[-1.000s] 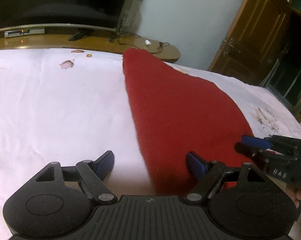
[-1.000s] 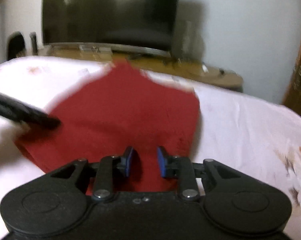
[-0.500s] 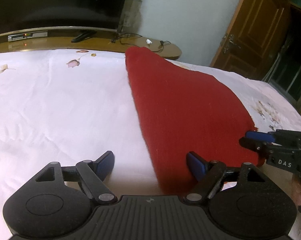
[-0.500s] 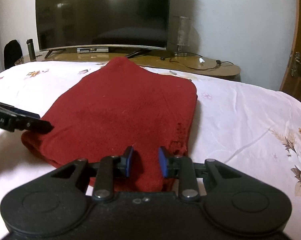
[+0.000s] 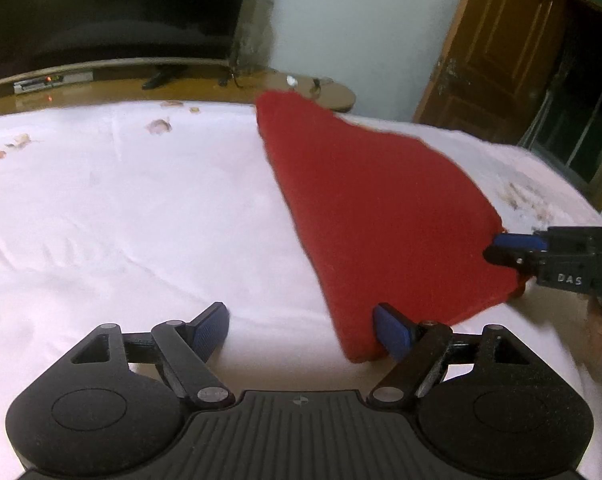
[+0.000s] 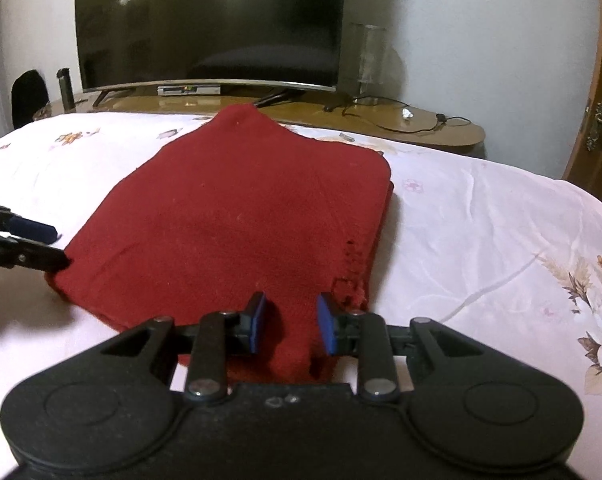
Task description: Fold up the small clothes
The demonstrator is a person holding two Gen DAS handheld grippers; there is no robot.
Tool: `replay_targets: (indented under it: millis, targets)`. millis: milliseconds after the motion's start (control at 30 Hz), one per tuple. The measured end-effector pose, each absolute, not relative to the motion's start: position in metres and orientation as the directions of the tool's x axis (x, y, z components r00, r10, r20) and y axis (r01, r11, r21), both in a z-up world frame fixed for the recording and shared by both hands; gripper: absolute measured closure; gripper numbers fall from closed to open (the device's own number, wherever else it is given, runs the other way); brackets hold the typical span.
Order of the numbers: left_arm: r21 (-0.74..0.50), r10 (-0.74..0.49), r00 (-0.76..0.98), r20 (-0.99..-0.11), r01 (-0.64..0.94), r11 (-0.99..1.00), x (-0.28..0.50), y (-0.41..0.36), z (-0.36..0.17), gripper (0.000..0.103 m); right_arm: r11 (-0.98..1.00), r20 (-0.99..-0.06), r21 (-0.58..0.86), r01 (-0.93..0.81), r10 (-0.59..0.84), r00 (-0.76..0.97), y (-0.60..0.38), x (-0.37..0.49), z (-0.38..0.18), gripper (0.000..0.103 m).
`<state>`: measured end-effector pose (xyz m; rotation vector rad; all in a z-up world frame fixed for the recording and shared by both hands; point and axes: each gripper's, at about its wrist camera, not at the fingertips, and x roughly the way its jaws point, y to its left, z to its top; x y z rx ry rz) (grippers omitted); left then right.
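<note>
Both my tongs sat at the near edge of the red knit garment (image 6: 237,216), which lay flat on the floral bedsheet (image 6: 481,216), its long axis running away from me toward the television (image 6: 209,20). My right gripper (image 6: 291,322) straddled that hem, narrowly parted and gripping nothing, while my left gripper (image 5: 301,326) gaped wide at the near left corner

Dim indoor light; a lamp's glare spots the television (image 6: 209,24) screen. Left wrist view is motion-blurred; both views bow at their edges.
</note>
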<state>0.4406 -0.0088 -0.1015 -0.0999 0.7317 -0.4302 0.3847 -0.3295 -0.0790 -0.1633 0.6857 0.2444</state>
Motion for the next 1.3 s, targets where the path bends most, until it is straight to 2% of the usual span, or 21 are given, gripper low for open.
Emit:
replay_targets:
  millis: [167,267,333,433,533,567,633,767,833,867,1000,1033,1100,1133,1233,1267,1300]
  targets:
    - [-0.301,-0.467,0.676,-0.57,0.357,0.884,0.467,-0.003,-0.085,0.023,0.974,-0.571,0.026,-0.226,0.2,0.797,-0.347,0.384,-0.052,0.064]
    - [-0.398,-0.522,0.643,-0.56,0.345,0.85,0.497,-0.008,-0.087,0.023,0.97,-0.569,0.183,-0.158,0.236,0.788,-0.367,0.407,-0.048,0.062]
    - [-0.402,-0.524,0.639,-0.563,0.342,0.849,0.51,-0.016,-0.088,0.023,0.959,-0.562,0.267,-0.099,0.238,0.792,-0.379,0.42,-0.049,0.061]
    - [-0.411,-0.527,0.637,-0.562,0.338,0.847,0.525,-0.024,-0.093,0.023,0.957,-0.528,0.263,-0.124,0.25,0.812,-0.379,0.428,-0.045,0.064]
    - [-0.456,-0.536,0.624,-0.569,0.302,0.837,0.541,-0.03,-0.103,0.023,0.972,-0.56,0.199,-0.127,0.219,0.799,-0.367,0.447,-0.049,0.064]
    - [-0.467,-0.537,0.618,-0.574,0.291,0.835,0.544,-0.031,-0.106,0.023,0.969,-0.562,0.218,-0.112,0.219,0.798,-0.371,0.452,-0.051,0.061]
    - [-0.481,-0.541,0.606,-0.583,0.279,0.831,0.549,-0.032,-0.114,0.023,0.961,-0.583,0.259,-0.093,0.233,0.779,-0.376,0.463,-0.059,0.062]
    - [-0.504,-0.554,0.599,-0.578,0.271,0.82,0.552,-0.031,-0.122,0.023,0.963,-0.61,0.249,-0.103,0.239,0.756,-0.37,0.474,-0.075,0.064]
    - [-0.5,-0.551,0.602,-0.578,0.273,0.822,0.554,-0.032,-0.123,0.023,0.959,-0.58,0.252,-0.13,0.257,0.773,-0.368,0.475,-0.076,0.073]
    - [-0.497,-0.55,0.604,-0.577,0.274,0.823,0.552,-0.031,-0.122,0.023,0.957,-0.568,0.252,-0.145,0.267,0.778,-0.366,0.475,-0.076,0.093]
    - [-0.472,-0.541,0.612,-0.576,0.292,0.832,0.554,-0.036,-0.119,0.023,0.98,-0.488,0.134,-0.149,0.196,0.851,-0.362,0.458,-0.068,0.093]
    - [-0.473,-0.542,0.607,-0.581,0.29,0.832,0.556,-0.036,-0.12,0.023,0.982,-0.495,0.131,-0.132,0.181,0.85,-0.363,0.459,-0.071,0.093]
    - [-0.473,-0.541,0.605,-0.585,0.288,0.833,0.558,-0.037,-0.12,0.023,0.985,-0.561,0.133,-0.106,0.164,0.811,-0.363,0.471,-0.087,0.09]
    - [-0.469,-0.539,0.603,-0.588,0.288,0.835,0.559,-0.038,-0.12,0.023,0.984,-0.558,0.145,-0.099,0.164,0.813,-0.365,0.472,-0.089,0.088]
    - [-0.474,-0.545,0.594,-0.592,0.291,0.831,0.562,-0.036,-0.121,0.023,0.951,-0.533,0.288,-0.112,0.256,0.807,-0.38,0.476,-0.08,0.071]
    - [-0.477,-0.549,0.59,-0.592,0.292,0.829,0.562,-0.035,-0.121,0.023,0.931,-0.519,0.345,-0.115,0.291,0.803,-0.388,0.481,-0.079,0.063]
    - [-0.478,-0.551,0.587,-0.593,0.293,0.828,0.563,-0.034,-0.121,0.023,0.911,-0.513,0.397,-0.113,0.323,0.795,-0.395,0.487,-0.079,0.063]
